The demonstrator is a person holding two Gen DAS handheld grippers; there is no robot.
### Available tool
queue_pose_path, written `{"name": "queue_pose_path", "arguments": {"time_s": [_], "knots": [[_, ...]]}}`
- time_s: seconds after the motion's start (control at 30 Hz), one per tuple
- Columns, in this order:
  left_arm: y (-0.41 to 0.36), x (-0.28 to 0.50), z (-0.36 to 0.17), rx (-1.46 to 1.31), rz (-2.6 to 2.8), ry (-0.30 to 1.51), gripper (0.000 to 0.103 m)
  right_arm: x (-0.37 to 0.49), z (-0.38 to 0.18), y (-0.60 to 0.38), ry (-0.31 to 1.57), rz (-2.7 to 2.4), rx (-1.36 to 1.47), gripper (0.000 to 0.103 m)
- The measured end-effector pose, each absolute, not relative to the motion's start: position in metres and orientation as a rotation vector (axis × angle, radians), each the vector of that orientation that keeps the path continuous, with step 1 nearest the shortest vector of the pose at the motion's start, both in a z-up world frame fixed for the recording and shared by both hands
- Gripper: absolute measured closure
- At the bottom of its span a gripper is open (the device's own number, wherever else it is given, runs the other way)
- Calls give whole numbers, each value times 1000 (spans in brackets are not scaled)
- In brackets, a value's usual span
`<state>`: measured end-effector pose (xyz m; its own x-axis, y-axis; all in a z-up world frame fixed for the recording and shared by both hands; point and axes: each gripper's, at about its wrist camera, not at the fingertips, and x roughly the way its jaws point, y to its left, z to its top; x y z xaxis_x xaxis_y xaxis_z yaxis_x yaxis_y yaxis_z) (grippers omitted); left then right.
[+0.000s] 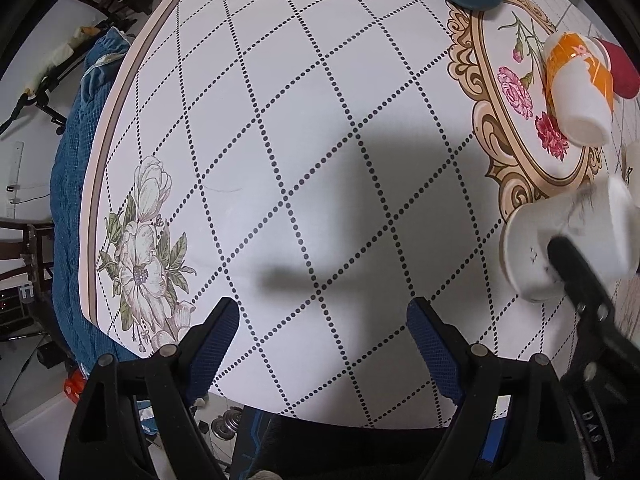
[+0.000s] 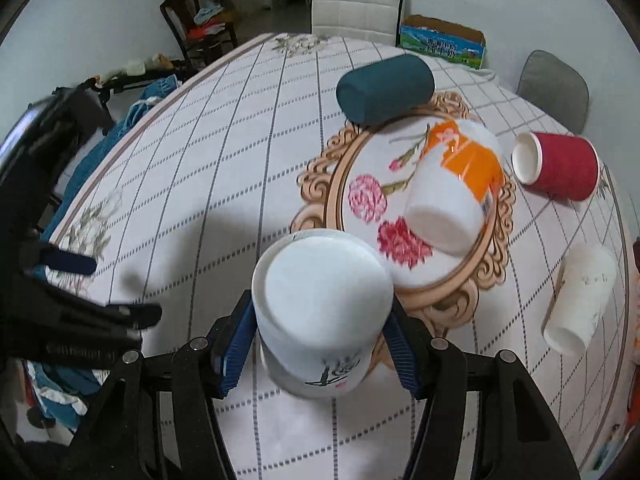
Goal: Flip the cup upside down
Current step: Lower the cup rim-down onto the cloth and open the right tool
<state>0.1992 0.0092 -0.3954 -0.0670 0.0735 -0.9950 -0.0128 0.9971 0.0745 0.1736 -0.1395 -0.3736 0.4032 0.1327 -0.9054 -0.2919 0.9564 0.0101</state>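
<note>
While clamped between the ribbed blue pads of the right claw (image 2: 320,336), white paper cup (image 2: 322,312) with dark ink print, flat round base toward the camera, lifted above the glossy floral tabletop (image 2: 224,168). Left claw (image 1: 322,340) wide, empty, over dotted diamond pattern. Nearby on their sides: teal cup (image 2: 384,89), orange-banded cup (image 2: 452,188), ridged red cup (image 2: 560,166), plain white cup (image 2: 580,300).

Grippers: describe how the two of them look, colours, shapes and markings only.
The left gripper and right gripper are alike: black angular plastic frames with triangular cut-outs and round silver pivot pins. Each of their fingers carries a flat blue pad with a fine dotted texture. Pale embossed lettering runs along a black arm; it is unreadable. No cables or sleeves show.
</note>
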Motion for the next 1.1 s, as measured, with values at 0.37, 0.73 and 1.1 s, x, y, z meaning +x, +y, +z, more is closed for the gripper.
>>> {"name": "queue_pose_path", "arguments": {"time_s": [0.37,0.73,1.1], "knots": [[8,181,-367,34,75,1557,17,168,-364,-162,1241,201,-50,17],[-13,147,-300,47,-7,1400,4,121,-294,-196,1207,-69,-17,7],[-7,105,-221,118,-85,1212,4,62,-208,-192,1076,-196,25,7]]}}
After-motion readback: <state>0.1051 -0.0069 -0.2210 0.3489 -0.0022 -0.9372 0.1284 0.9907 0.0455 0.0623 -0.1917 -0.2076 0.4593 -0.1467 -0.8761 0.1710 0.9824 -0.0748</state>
